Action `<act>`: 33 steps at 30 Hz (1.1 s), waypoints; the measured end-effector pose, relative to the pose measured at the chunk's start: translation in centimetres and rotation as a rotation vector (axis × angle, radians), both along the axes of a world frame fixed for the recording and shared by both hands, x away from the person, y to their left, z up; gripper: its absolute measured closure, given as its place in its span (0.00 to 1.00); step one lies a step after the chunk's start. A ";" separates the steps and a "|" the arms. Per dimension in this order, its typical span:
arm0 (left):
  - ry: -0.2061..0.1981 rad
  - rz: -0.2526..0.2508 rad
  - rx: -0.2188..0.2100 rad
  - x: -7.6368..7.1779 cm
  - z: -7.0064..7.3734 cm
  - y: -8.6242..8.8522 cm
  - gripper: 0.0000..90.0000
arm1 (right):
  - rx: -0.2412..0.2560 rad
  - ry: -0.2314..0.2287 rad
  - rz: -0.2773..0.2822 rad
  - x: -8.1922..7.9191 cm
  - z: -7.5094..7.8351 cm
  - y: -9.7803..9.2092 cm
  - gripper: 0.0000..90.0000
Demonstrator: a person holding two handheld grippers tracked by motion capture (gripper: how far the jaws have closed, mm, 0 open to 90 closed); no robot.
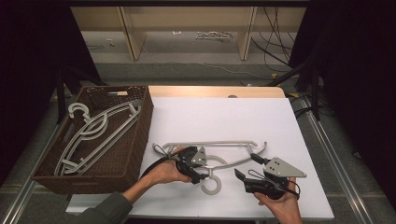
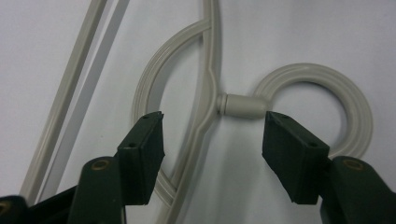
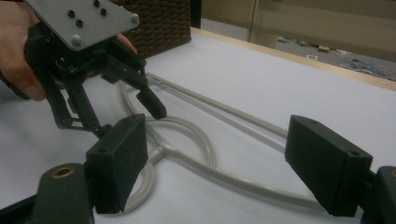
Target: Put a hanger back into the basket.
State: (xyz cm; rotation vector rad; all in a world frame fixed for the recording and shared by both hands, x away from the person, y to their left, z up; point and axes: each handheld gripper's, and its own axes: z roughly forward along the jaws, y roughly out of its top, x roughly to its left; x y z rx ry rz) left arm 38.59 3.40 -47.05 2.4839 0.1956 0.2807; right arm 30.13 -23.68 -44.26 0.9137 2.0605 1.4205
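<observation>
One light, stiff, slick plastic hanger (image 1: 212, 156); both hand-held grippers, left (image 1: 198, 173) and right (image 1: 246, 173), gape unclenched; grasp its neck (image 2: 242, 104)

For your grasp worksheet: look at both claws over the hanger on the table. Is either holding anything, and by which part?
Nothing is held. The left claw hangs open astride the hanger's neck beside the hook, pads clear. The right claw is open too.

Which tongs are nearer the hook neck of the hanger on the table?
Left. The left tongs hover open directly over the hanger, straddling its hook neck. The right tongs sit open off to the hook's right, apart from it.
</observation>
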 end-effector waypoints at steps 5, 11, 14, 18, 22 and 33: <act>0.031 -0.003 0.045 0.5 -0.2 -0.3 0.49 | 0.005 0.015 0.000 -0.1 0.0 0.0 0.25; 0.069 0.024 0.049 1.2 -0.1 -0.3 0.57 | 0.006 -0.007 -0.003 0.0 0.0 0.0 0.25; 0.090 0.022 0.067 1.3 -0.1 -0.6 0.61 | 0.001 -0.006 0.002 0.0 -0.1 0.0 0.25; 0.091 0.014 0.092 1.5 0.0 -0.9 0.62 | 0.002 -0.010 0.000 0.1 0.0 0.1 0.25; 0.133 0.007 0.136 2.1 0.2 -1.2 0.64 | 0.000 -0.008 0.000 0.0 0.0 0.1 0.25; 0.233 0.007 0.149 3.5 0.3 -1.2 0.72 | 0.014 0.014 0.013 -0.1 0.0 0.1 0.25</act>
